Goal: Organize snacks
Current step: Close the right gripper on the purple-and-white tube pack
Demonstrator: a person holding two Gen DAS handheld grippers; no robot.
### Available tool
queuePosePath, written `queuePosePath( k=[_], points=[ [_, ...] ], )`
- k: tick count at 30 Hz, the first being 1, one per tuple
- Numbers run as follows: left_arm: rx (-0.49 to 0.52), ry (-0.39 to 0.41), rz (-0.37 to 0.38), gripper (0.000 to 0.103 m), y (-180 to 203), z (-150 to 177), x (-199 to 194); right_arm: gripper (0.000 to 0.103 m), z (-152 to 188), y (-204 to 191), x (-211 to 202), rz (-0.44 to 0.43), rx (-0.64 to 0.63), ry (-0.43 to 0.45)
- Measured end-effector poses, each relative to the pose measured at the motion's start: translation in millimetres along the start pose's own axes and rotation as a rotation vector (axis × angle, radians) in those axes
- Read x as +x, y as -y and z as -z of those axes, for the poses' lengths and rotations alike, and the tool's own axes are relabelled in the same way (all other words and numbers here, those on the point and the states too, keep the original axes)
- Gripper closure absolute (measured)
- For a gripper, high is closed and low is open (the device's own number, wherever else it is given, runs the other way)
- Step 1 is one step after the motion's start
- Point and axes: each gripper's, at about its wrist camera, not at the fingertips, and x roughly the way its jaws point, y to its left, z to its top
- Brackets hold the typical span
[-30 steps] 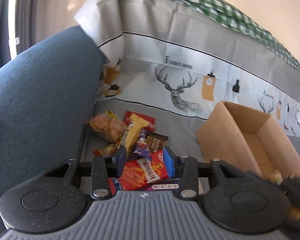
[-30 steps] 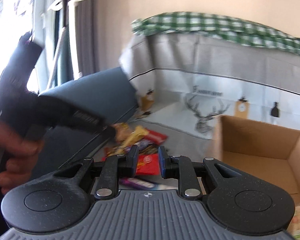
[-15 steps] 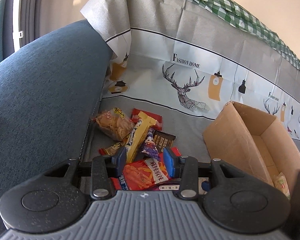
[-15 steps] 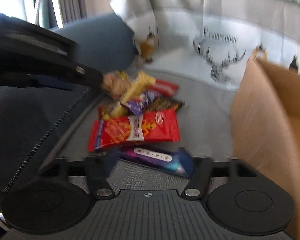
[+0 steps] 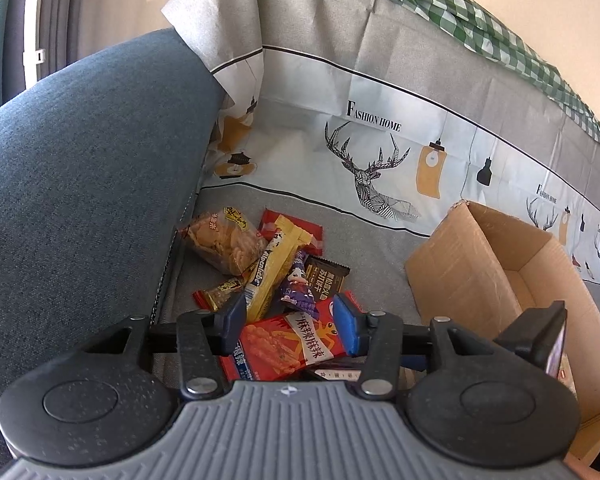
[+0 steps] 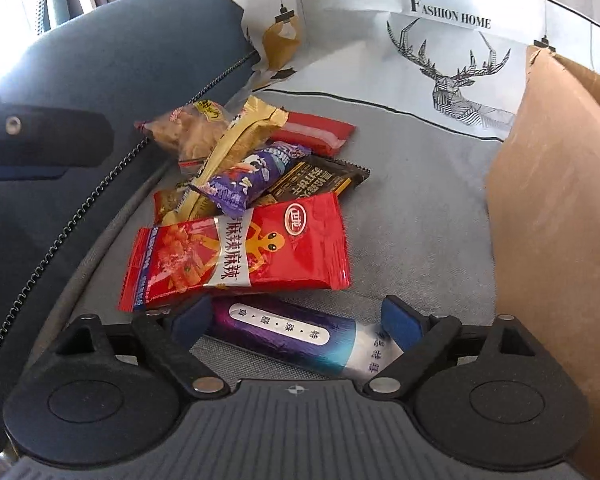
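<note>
A pile of snack packets lies on the grey sofa seat. In the right wrist view my right gripper [image 6: 296, 322] is open wide, low over a purple and silver packet [image 6: 300, 334] that lies between its fingers. Behind it are a big red packet [image 6: 240, 252], a purple packet [image 6: 248, 180], a dark brown packet [image 6: 320, 180] and a yellow bar [image 6: 236, 140]. My left gripper [image 5: 290, 322] is open and empty, hovering above the red packet [image 5: 288, 346]. The cardboard box [image 5: 480, 276] stands open to the right of the pile.
The blue sofa arm [image 5: 72, 184] rises left of the pile. A deer-print cover [image 5: 372, 168] hangs over the sofa back behind it. The box wall [image 6: 560, 208] stands close on my right gripper's right side. The right gripper's body [image 5: 540, 340] shows by the box.
My right gripper has opened wide and dropped down to the seat around the purple and silver packet. My left gripper has drawn back slightly and stayed open.
</note>
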Motion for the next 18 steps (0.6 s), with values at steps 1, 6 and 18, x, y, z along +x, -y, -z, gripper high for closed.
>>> queuePosePath(
  k=[1,6,18],
  points=[
    [0.0,-0.001,-0.001,0.049,-0.2,-0.1,0.1,0.01,0.4,1.8,1.5,-0.008,0.012,-0.011],
    [-0.013,-0.003,-0.004,0.048,-1.8,-0.4,0.5,0.01,2.2,0.1,0.8,-0.016,-0.004,-0.009],
    [-0.047,-0.001,-0.032,0.047,-7.3,-0.7,-1.3,0.033,20.1,-30.4,-18.7,-0.119,-0.233,-0.103]
  ],
)
